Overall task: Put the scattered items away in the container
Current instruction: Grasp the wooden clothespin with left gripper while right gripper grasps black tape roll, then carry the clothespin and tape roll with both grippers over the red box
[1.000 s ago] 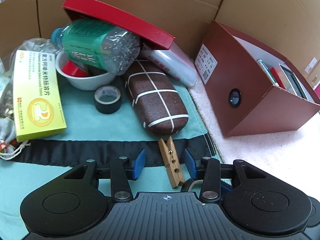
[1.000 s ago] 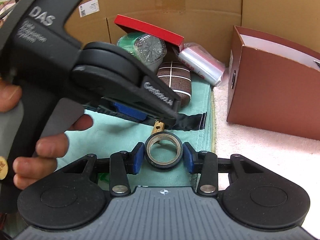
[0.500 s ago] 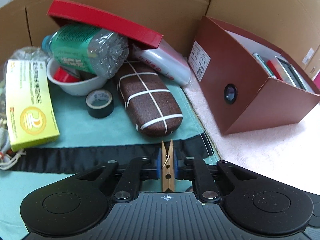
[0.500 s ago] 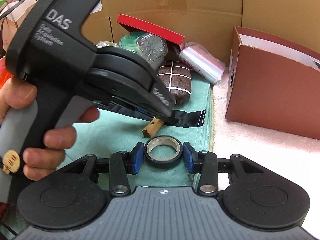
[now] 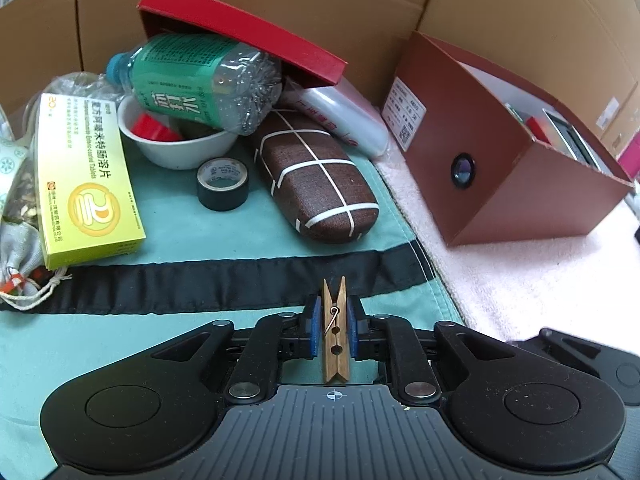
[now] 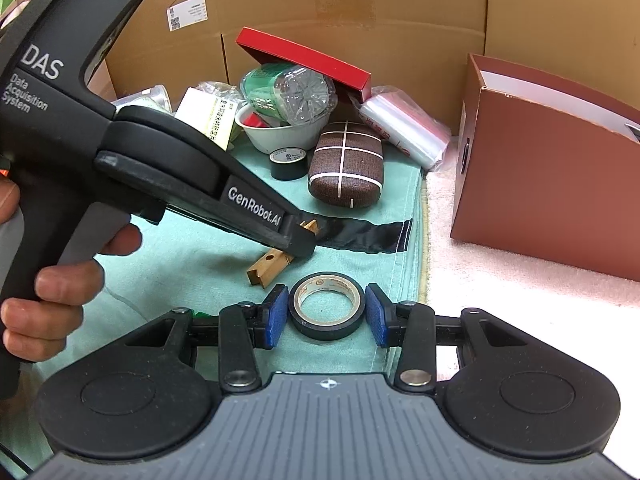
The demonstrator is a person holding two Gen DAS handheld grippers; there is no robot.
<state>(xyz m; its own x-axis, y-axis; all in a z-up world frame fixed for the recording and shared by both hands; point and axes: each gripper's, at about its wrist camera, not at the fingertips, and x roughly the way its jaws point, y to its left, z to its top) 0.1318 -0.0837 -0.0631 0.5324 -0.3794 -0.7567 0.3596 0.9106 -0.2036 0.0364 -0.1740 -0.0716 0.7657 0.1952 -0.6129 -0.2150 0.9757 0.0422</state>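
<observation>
My left gripper (image 5: 335, 322) is shut on a wooden clothespin (image 5: 335, 332), which stands lengthwise between the blue pads over the green cloth (image 5: 240, 240). The right wrist view shows the same gripper (image 6: 300, 236) held by a person's hand (image 6: 52, 292), with the clothespin (image 6: 268, 266) tilted just above the cloth. My right gripper (image 6: 327, 312) is shut on a black tape roll (image 6: 327, 306) that lies flat, both pads against its sides. The brown-red container box (image 5: 500, 184) stands open-topped to the right on a pale towel, with several items inside.
On the cloth's far side lie a brown checked glasses case (image 5: 316, 184), a second black tape roll (image 5: 223, 184), a yellow medicine box (image 5: 86, 184), and a white bowl (image 5: 176, 148) under a green bottle (image 5: 200, 80) and red lid (image 5: 240, 36). Cardboard walls close the back.
My left gripper went from open around the clothespin to shut on it, and the pin's near end came off the cloth. The tape roll in my right gripper tipped from upright to flat.
</observation>
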